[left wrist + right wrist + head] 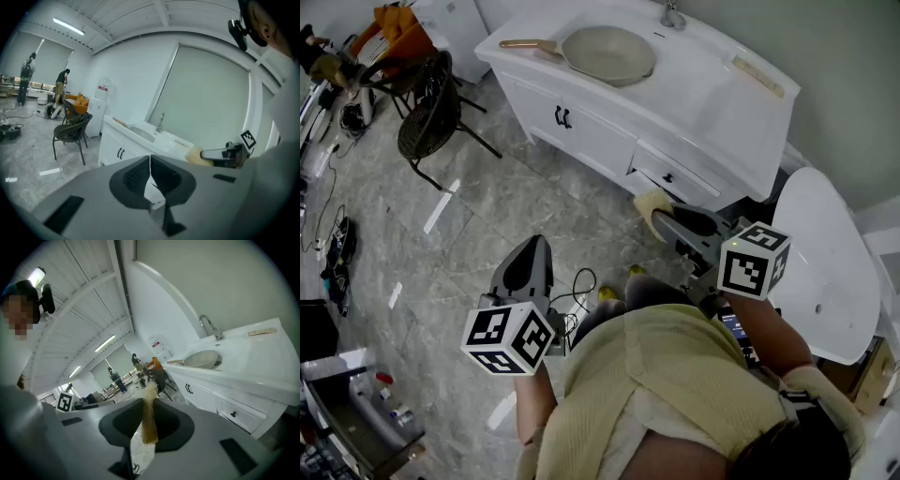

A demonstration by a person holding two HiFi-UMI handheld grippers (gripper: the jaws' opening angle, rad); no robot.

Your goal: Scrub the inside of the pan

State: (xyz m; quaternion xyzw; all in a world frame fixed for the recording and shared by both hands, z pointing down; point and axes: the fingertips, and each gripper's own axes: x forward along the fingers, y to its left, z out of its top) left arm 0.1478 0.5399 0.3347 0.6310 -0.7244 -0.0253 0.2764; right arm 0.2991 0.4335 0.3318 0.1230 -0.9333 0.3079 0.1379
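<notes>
Standing on a grey marbled floor (487, 216), I face a white vanity with both grippers raised and well short of it. The pan (609, 52), pale and round with a light wooden handle pointing to the left in the head view, sits upright on the white surface (712, 94) just in front of the faucet (672, 14), well apart from both grippers.

My right gripper (667, 221) has its jaws closed on a yellow-brown scrub pad (649, 204). In the right gripper view the pad (149, 420) stands edge-on between the two dark pads, pinched along its lower half, with its fuzzy upper end sticking out past the jaw tips. Beyond it, the same view shows the pan (202, 359) under the faucet.

My left gripper (532, 255) points toward the cabinet front (572, 127). Its jaws are pressed together with nothing between them, as the left gripper view shows, where the two dark pads meet in a thin line (150, 159). That view also catches the right gripper off to the side with the pad (193, 154) at its tip, and the pan (140, 133) on the vanity behind.

A pale strip-shaped object (757, 75) lies on the surface to the right of the pan. A black chair (431, 117) stands on the floor to the left of the vanity.
</notes>
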